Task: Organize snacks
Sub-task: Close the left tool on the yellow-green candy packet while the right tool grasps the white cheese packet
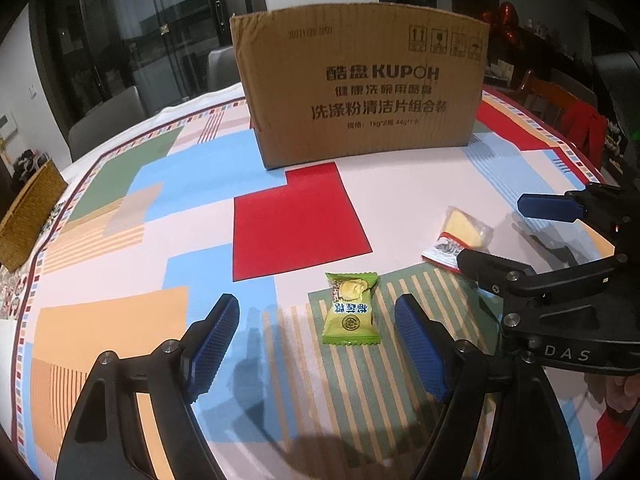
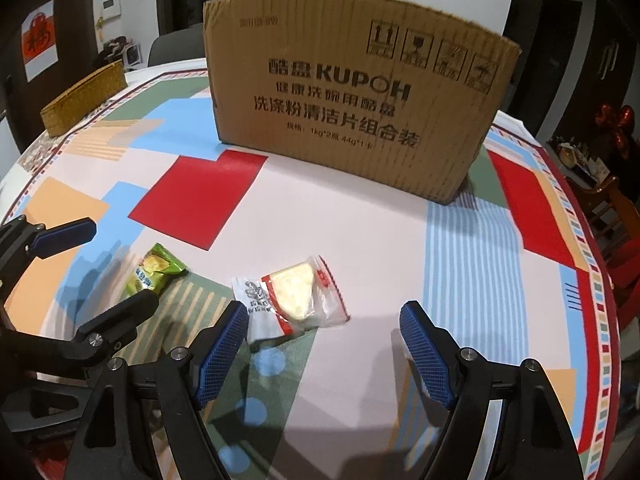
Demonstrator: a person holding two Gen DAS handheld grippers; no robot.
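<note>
**Snacks lie loose on the table, both grippers spread above them**

Snacks number two here, both flat on the patterned tablecloth point(image 1: 120, 320). In the left wrist view the green snack packet point(image 1: 351, 309) lies at lower centre, on a striped green patch of the cloth, in the gap ahead of the left gripper point(image 1: 316, 344) — closer to the finger on the right of the frame than to the one on the left, touching neither. The jaws are spread wide and grasp nothing.

The clear-wrapped pastry point(image 1: 460, 238) sits to the right of centre in that view, partly behind the nearer black finger of the right gripper point(image 1: 494, 236), which reaches in from the right edge.

In the right wrist view the pastry point(image 2: 290, 298) lies just below centre. Its wrapper's lower left corner is just beside the tip of the finger on the left of the frame; whether it touches I cannot tell. The right gripper point(image 2: 324, 340) is released and empty — the far finger stands well apart from the wrapper. The green packet point(image 2: 154, 270) is at left, partly behind a finger of the left gripper point(image 2: 100, 264).

A large cardboard box point(image 1: 360, 92) stands upright at upper centre in both views, well apart from both snacks. A woven basket point(image 2: 84, 98) sits at upper left near the table's edge.
</note>
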